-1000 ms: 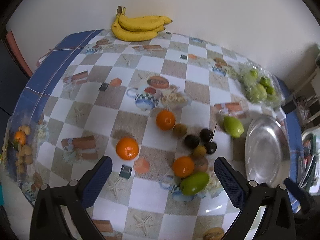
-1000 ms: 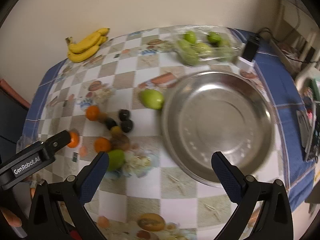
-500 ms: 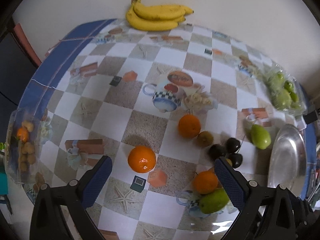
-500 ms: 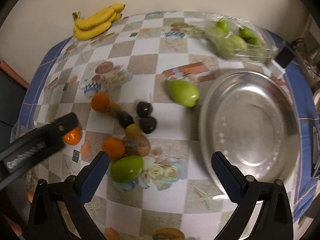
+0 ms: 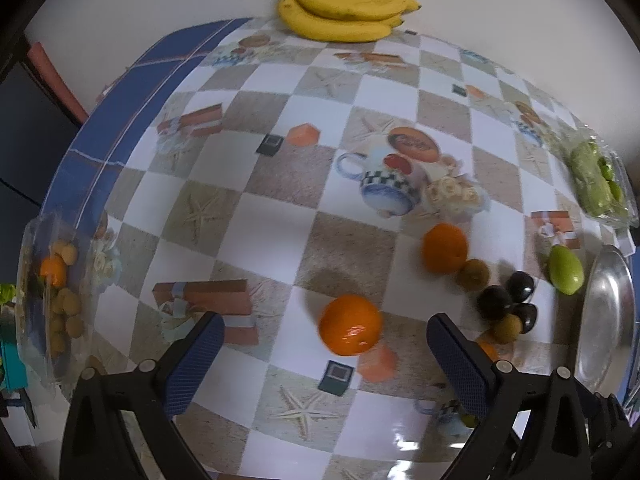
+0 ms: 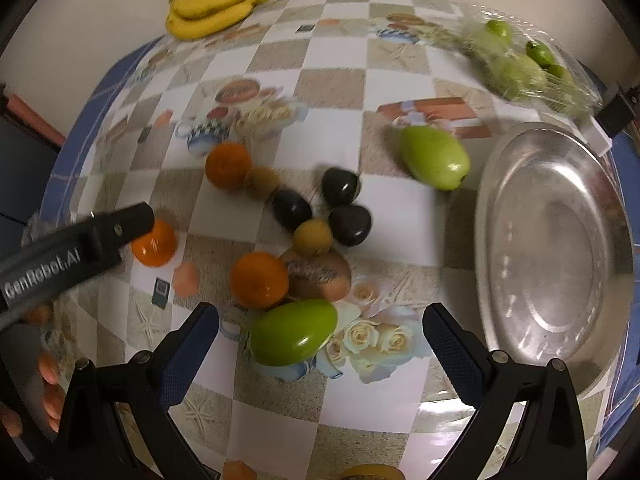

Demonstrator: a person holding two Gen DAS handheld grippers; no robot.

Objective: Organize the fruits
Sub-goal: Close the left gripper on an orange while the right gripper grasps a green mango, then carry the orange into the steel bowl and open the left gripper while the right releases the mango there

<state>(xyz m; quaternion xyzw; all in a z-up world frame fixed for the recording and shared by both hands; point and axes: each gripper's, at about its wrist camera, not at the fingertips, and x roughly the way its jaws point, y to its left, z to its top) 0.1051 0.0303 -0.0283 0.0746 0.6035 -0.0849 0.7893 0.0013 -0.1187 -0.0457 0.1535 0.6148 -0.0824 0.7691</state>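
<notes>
Steel dish: a round metal dish (image 6: 560,240) sits on the checked tablecloth (image 6: 332,80); I take it as my landmark. I see nothing in it.
Left gripper: my left gripper (image 5: 320,354) hovers over the cloth well to the dish's left, fingers wide apart and holding nothing. Its black body also shows in the right camera, far left of the dish.
Lone orange: an orange (image 5: 350,330) lies between my left gripper's fingers, untouched by either, well apart from the dish.
Right gripper: my right gripper (image 6: 320,344) has its fingers spread too, gripping nothing, nearer the dish than the left one.
Near green fruit: a green mango-like fruit (image 6: 294,332) lies between the right fingers, left of the dish and clear of its rim.
Far green fruit: a second green fruit (image 6: 434,156) lies just beside the dish's left rim, on the far side.
Middle cluster: two more oranges (image 6: 228,165) (image 6: 259,279), three dark fruits (image 6: 340,186) and two small brownish ones (image 6: 312,236) sit bunched together left of the dish, between it and the lone orange.
Bananas: a yellow bunch (image 6: 216,4) lies at the far table edge by the wall, well away from the dish.
Bagged fruit: a clear bag of green fruit (image 6: 524,68) sits just beyond the dish.
Left edge: a clear container of small fruit (image 5: 56,292) sits farthest from the dish.
Hand: fingertips (image 6: 48,372) show at the right camera's lower left; motion blur softens the detail.
</notes>
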